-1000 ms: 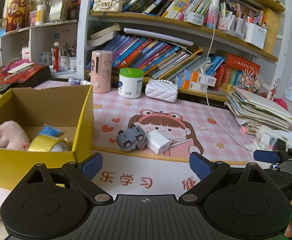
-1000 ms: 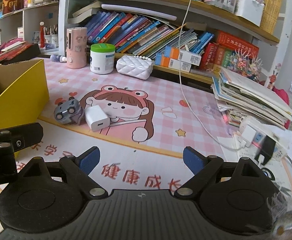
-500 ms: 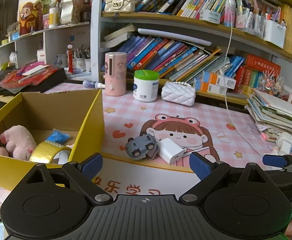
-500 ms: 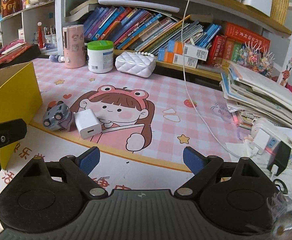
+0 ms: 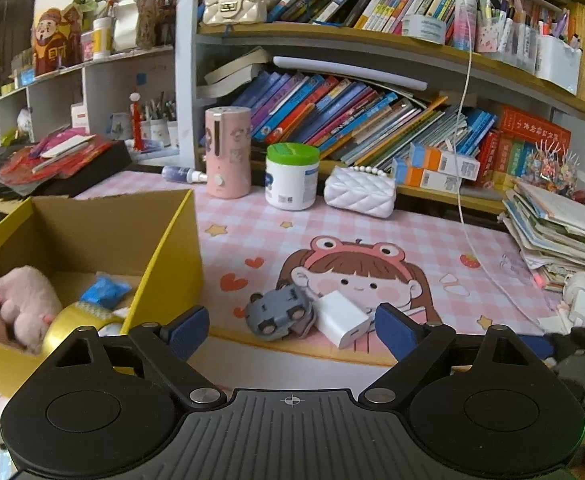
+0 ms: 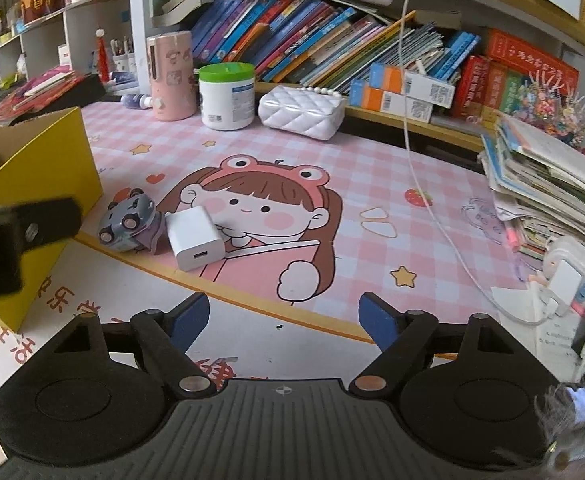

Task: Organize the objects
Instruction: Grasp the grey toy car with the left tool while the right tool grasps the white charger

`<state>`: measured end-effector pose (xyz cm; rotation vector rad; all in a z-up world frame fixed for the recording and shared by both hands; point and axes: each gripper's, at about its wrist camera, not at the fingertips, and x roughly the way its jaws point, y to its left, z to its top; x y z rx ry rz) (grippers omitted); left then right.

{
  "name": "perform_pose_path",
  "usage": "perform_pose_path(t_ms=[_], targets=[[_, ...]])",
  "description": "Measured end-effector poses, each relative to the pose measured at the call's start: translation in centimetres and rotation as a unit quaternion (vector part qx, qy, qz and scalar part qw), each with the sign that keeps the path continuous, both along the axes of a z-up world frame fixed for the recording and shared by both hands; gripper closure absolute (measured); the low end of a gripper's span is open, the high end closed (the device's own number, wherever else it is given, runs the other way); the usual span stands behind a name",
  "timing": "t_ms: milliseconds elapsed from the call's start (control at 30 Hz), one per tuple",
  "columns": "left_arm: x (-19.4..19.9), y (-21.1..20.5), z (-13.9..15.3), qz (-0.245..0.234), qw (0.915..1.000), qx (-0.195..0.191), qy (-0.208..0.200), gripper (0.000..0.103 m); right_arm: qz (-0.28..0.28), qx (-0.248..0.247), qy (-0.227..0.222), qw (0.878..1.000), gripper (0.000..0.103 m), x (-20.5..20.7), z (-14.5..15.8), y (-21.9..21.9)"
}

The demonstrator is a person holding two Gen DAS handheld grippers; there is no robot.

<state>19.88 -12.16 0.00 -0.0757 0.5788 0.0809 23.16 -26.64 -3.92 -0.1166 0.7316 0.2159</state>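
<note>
Your desk, box at frame left, stack at right.
You had the toy car (image 5: 278,312) touching the charger (image 5: 342,316) at centre, the box (image 5: 164,248) to their left, the paper stack (image 5: 560,236) far right.

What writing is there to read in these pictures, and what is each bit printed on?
"健", red, partly hidden at the near edge: desk mat.
"乐", red, seen sideways beside the yellow box: same mat.
Two gold characters, too unclear to read with confidence: red-robed figurine.
Too small or blurred to read: book spines, white jar label, red box, orange-and-white boxes.
</note>
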Motion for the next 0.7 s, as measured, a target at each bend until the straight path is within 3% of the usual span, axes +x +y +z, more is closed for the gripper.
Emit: perform_pose_path(t_ms=[300,700], targets=[[4.5,-0.7,-1.7,0.014,0.9991,-0.016,0.037,0.018,0.041,-0.003,-0.004,0.999,0.021,1.2,-0.7,0.9],[9.9,0.8,-5.9,0.103,0.9891,-0.03,0.101,0.022,0.083,-0.007,0.001,0.997,0.023,2.8,-1.8,1.1]])
